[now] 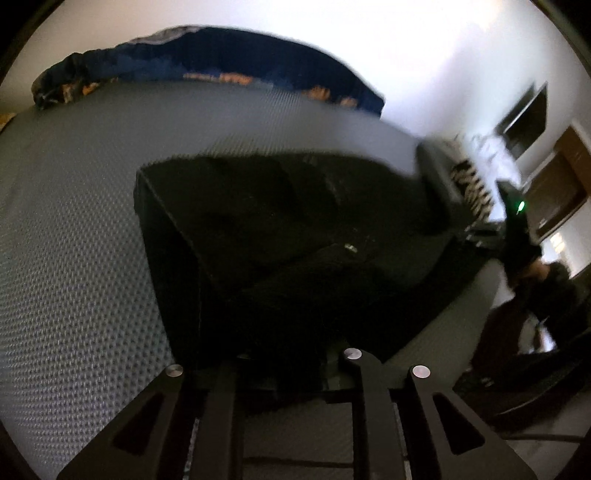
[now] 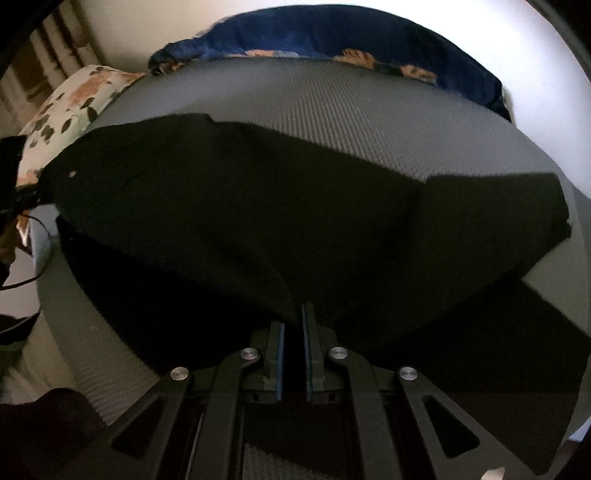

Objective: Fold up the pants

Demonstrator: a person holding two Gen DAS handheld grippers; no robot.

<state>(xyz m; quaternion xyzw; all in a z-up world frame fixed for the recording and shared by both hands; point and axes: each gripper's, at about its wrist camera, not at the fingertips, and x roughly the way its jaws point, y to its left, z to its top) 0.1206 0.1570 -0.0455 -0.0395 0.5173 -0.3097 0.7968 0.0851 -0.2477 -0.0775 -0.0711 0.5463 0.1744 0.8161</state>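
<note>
Black pants (image 1: 280, 229) lie on a grey textured mattress (image 1: 74, 221), partly folded, with a small metal button showing. My left gripper (image 1: 291, 369) is shut on the near edge of the pants; its fingertips are hidden under the cloth. In the right wrist view the pants (image 2: 258, 206) spread wide across the mattress (image 2: 351, 110). My right gripper (image 2: 293, 325) is shut on a fold of the pants, the blue pads pinching the cloth. The right gripper also shows in the left wrist view (image 1: 517, 221), blurred, at the right.
A dark blue floral blanket (image 1: 221, 55) lies bunched along the far mattress edge, also in the right wrist view (image 2: 351, 33). A floral pillow (image 2: 74, 99) sits at far left. A black cable (image 2: 40, 251) hangs at the left edge. A white wall is behind.
</note>
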